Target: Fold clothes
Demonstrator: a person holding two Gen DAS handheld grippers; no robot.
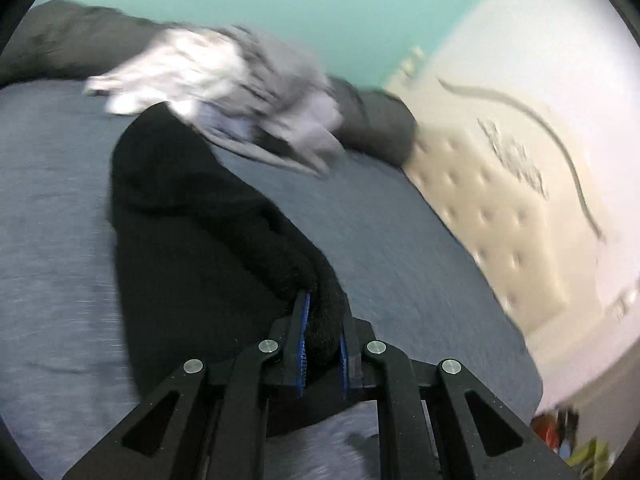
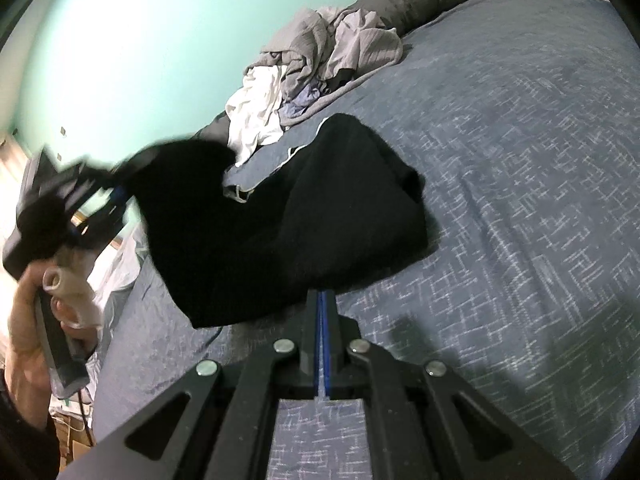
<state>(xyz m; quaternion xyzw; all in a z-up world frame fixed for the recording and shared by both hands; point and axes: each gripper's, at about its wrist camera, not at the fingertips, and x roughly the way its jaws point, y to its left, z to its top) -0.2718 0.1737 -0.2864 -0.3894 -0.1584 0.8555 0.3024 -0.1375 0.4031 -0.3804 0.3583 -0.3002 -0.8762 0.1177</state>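
Bedding first: the bed (image 2: 520,200), covered in a blue-grey patterned sheet, carries the whole job, with a teal wall behind, a tufted cream headboard (image 1: 500,216) at one end and a dark grey pillow (image 1: 380,120) beside it. Unfolded laundry, a grey and white pile (image 2: 316,56), lies near the far edge. Black garment (image 2: 320,216) lies mid-bed, its near part draped on the sheet and one end raised off to the side. Left gripper (image 1: 322,344) pinches a thick bunch of that black cloth between its blue pads; the right gripper (image 2: 323,320) is pressed together at the garment's near hem, though whether any cloth is caught there cannot be confirmed. Judgement: the fold needs the lifted end carried flat across, edges matched, without dragging the pile.
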